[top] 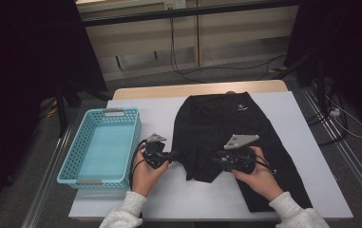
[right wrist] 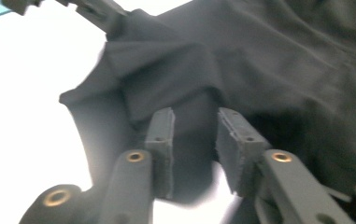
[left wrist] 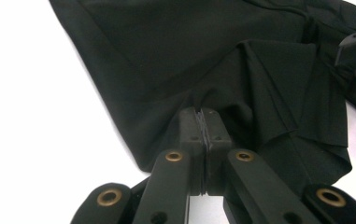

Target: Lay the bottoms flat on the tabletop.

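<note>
Item: black garment (top: 226, 128), thin knit fabric, small white logo near its far end.
Location: spread over the middle and right of the table (top: 169, 199), reaching from the far edge to the near edge; its near-left flap is lifted and folded.
Left gripper (top: 175, 155): jaws fully closed on the garment's left edge, cloth pinched between the pads (left wrist: 203, 126).
Right gripper (top: 215, 159): jaws partly open, pads (right wrist: 162, 135) standing either side of a fold without pressing on it; nothing held.
Handling: judged light, soft and limp; it drapes and creases instead of keeping shape, and probably slides easily over the smooth white table.
Best hold: hems and corners, where doubled cloth gives the pads something to bite; a single layer mid-panel may slip out.
Nearby: turquoise plastic basket (top: 81, 142), at the left edge, apart from the garment.
</note>
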Available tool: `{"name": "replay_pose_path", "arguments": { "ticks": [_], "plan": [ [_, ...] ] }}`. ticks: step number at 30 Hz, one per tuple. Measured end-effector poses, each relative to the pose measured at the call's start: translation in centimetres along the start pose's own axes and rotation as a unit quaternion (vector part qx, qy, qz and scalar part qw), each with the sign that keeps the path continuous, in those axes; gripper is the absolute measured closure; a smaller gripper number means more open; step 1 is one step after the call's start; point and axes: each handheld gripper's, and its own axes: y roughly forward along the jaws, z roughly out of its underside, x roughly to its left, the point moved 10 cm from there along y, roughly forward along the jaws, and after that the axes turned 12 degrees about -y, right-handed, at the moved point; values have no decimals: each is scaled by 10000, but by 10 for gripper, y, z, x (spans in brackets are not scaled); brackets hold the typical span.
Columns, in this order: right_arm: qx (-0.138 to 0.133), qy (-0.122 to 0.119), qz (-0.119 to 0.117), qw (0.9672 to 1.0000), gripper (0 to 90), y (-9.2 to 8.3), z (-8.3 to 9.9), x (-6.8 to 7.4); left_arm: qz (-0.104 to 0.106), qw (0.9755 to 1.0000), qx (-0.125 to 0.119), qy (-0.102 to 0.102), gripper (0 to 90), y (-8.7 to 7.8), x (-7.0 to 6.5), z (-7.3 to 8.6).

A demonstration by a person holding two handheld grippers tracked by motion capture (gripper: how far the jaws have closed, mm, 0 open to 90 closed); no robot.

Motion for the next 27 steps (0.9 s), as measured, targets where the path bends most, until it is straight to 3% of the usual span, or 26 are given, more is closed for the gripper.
{"name": "replay_pose_path", "arguments": {
  "ticks": [4, 7, 11, 14, 20, 23, 27],
  "plan": [
    [48, -210, -157, 9996, 564, 14, -6, 17, 13, 10000, 2, -8, 895, 1, -1, 1],
    [252, -347, -133, 9990, 513, 28, -3, 20, 0, 10000, 25, 0, 895, 2, -2, 2],
    [428, -379, -147, 9983, 519, 41, 2, 23, -30, 10000, 21, 15, 895, 2, -1, 2],
    [455, -412, -56, 9981, 551, 45, 4, 23, -20, 10000, 12, 12, 895, 3, -2, 2],
    [409, -187, -2, 9990, 699, 47, 3, 19, -7, 10000, 25, 50, 895, 3, -5, 3],
    [409, -90, -129, 9990, 841, 47, 2, 20, -18, 10000, 3, 37, 895, 2, -4, 3],
    [376, -41, -180, 9991, 859, 45, 0, 19, -36, 10000, -33, -21, 894, 0, -1, 2]
  ]
}}
